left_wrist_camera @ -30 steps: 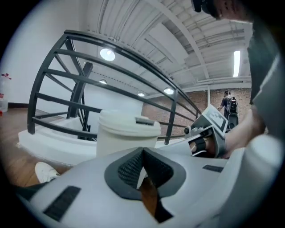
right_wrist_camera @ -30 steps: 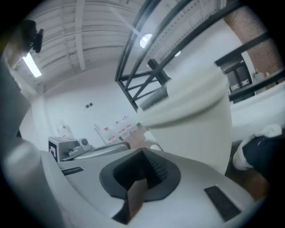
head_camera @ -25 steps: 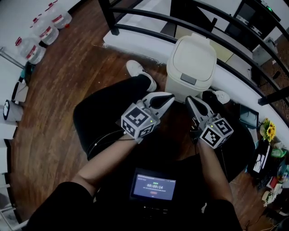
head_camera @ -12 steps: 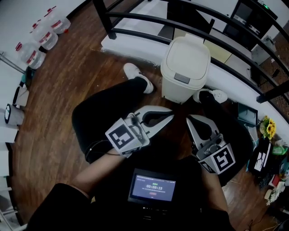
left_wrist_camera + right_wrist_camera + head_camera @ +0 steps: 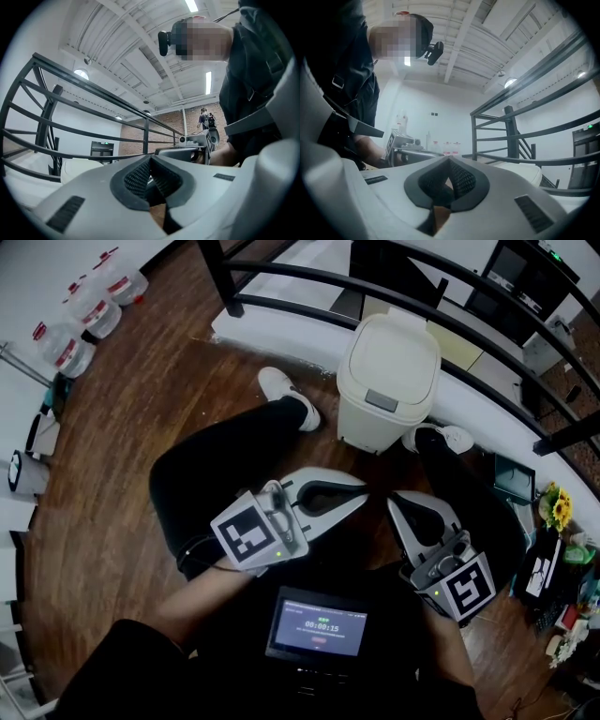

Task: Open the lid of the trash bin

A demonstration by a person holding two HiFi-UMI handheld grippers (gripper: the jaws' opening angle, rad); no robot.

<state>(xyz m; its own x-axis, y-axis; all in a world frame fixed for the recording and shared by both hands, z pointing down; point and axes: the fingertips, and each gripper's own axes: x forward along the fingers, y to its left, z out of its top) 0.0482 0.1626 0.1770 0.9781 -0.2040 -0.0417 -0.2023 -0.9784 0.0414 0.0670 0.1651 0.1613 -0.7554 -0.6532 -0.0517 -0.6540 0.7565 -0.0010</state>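
The cream trash bin (image 5: 387, 381) stands on the wood floor by the white ledge, between the person's feet, with its lid down. Both grippers hover over the person's lap, short of the bin and apart from it. My left gripper (image 5: 361, 499) is shut and holds nothing; its tip points right, toward the other gripper. My right gripper (image 5: 397, 502) is likewise shut and empty, pointing up toward the bin. Each gripper view looks upward past closed jaws: the left gripper (image 5: 150, 159) shows the bin's lid (image 5: 77, 167) low at left, the right gripper (image 5: 449, 161) shows it (image 5: 521, 171) low at right.
A black metal railing (image 5: 309, 273) curves behind the bin above a white ledge (image 5: 281, 329). White shoes (image 5: 289, 395) flank the bin. A small screen (image 5: 319, 626) rests on the lap. Water bottles (image 5: 89, 310) stand far left; clutter with yellow flowers (image 5: 561, 512) lies right.
Both grippers have drawn back from the bin toward the person's body and lowered over the lap. The left gripper turned to point right. The bin's lid stays down.
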